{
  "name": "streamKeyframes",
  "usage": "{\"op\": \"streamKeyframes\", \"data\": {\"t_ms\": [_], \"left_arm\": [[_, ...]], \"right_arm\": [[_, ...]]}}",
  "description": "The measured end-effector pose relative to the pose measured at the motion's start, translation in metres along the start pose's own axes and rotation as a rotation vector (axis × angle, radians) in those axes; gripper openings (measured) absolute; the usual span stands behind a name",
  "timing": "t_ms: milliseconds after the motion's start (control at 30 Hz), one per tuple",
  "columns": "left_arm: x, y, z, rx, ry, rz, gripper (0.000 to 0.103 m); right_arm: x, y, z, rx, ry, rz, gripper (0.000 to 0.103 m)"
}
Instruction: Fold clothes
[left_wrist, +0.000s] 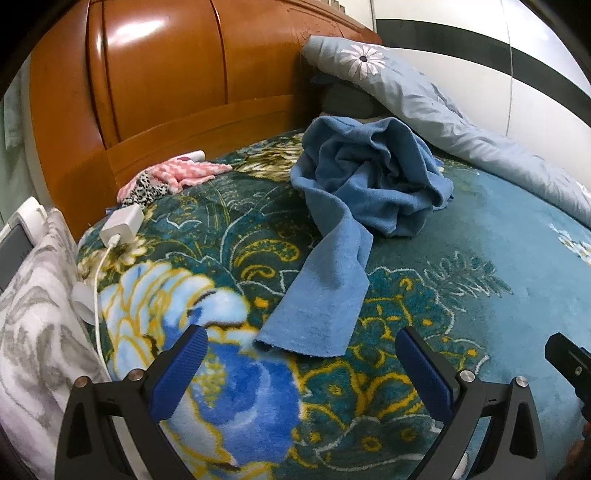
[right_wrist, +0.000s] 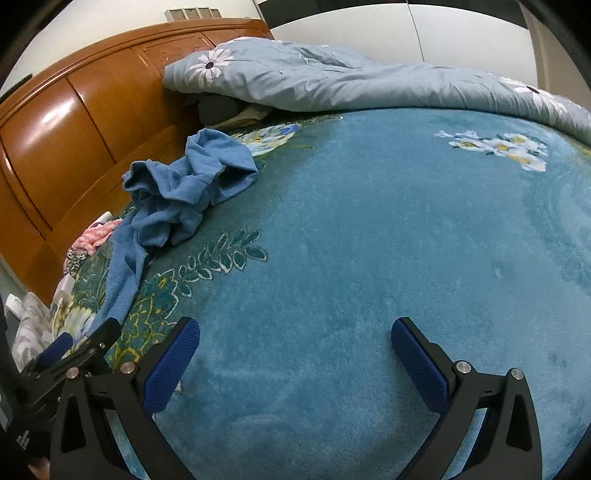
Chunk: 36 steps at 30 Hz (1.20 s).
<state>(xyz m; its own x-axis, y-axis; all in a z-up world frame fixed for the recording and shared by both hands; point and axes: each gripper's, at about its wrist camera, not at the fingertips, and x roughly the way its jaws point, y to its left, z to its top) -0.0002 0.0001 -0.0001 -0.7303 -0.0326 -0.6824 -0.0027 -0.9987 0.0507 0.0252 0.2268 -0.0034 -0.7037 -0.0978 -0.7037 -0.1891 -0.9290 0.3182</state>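
Both tongs are spread wide with nothing between the pads; the left tongs (left_wrist: 301, 363) are hung just short of the flat end of the crumpled blue terry-cloth garment (left_wrist: 364, 177), which lies on the teal floral plush blanket (left_wrist: 480, 236) of the bed near the glossy orange wooden headboard (left_wrist: 155, 81); the right tongs (right_wrist: 295, 354) are held over bare blanket, well apart from it; that near end is best pinched first, and the heap drawn out flat before any fold is made.

One blue garment (left_wrist: 365, 177), one charger (left_wrist: 122, 223)
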Motion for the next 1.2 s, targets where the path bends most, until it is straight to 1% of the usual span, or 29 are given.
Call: {"op": "streamKeyframes", "data": {"t_ms": [167, 233, 367, 533, 700, 967, 1200], "left_arm": [[0.009, -0.008, -0.005, 0.022, 0.036, 0.016, 0.103], [0.013, -0.005, -0.007, 0.006, 0.051, -0.005, 0.103], [0.021, 0.002, -0.007, -0.026, 0.081, -0.026, 0.103], [0.021, 0.000, -0.008, -0.020, 0.080, -0.011, 0.103], [0.022, 0.004, -0.007, -0.040, 0.093, -0.026, 0.103], [0.022, 0.003, -0.009, -0.046, 0.087, -0.018, 0.103], [0.020, 0.004, -0.012, -0.050, 0.071, -0.020, 0.103]], "right_arm": [[0.004, 0.005, 0.001, -0.033, -0.005, -0.018, 0.103], [0.002, 0.008, -0.001, -0.056, -0.019, -0.016, 0.103], [0.001, 0.009, -0.006, -0.079, -0.013, -0.016, 0.103], [0.003, 0.011, -0.006, -0.084, 0.009, -0.027, 0.103], [0.003, 0.009, -0.005, -0.090, 0.022, -0.028, 0.103], [0.006, 0.009, -0.006, -0.089, 0.031, -0.031, 0.103], [0.011, 0.012, -0.008, -0.111, 0.050, -0.060, 0.103]]}}
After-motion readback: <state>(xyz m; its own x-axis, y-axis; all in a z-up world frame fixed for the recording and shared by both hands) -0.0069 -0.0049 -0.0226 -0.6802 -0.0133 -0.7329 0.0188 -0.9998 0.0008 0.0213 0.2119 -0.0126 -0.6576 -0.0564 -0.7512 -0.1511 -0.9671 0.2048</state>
